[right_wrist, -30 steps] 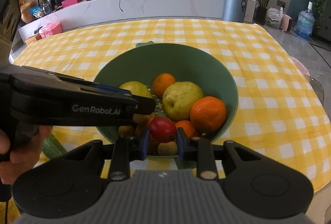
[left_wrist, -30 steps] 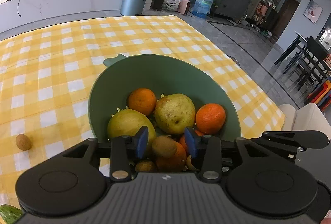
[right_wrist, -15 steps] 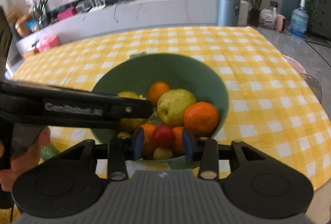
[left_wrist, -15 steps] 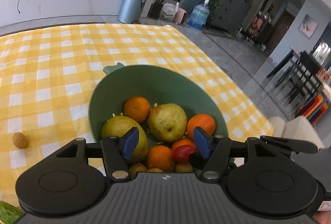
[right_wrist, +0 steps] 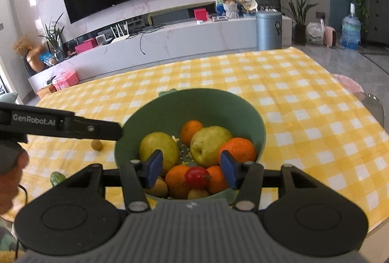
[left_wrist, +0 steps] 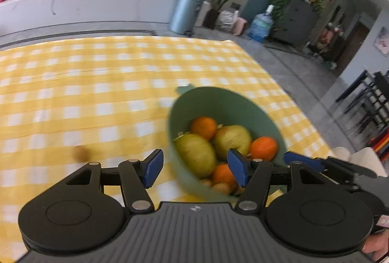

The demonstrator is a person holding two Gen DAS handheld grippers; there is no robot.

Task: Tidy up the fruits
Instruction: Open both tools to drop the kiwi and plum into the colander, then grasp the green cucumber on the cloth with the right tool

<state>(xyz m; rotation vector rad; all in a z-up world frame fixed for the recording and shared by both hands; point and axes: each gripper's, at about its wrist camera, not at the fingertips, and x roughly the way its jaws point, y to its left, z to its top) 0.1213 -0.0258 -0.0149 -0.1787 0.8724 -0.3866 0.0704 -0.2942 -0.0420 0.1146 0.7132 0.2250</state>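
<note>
"GenRobot.AI" is printed on the left gripper (right_wrist: 60, 125), which reaches in level beside the bowl (right_wrist: 199, 105), jaws apart and empty. The right gripper (right_wrist: 190, 168) tilts down over the bowl, jaws opening, clear of the tomato (right_wrist: 197, 176) among oranges and pears

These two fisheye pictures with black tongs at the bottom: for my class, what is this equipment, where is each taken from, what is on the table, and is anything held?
A person holds a two-fingered gripper in each hand; each carries a camera looking along its fingers. One view shows the left gripper, the other the right gripper. On the yellow checked cloth stands a green bowl with oranges, pears and a small red fruit. A small brown fruit lies loose beside it. Nothing is held: the left is open, the right is opening over the red fruit.
</note>
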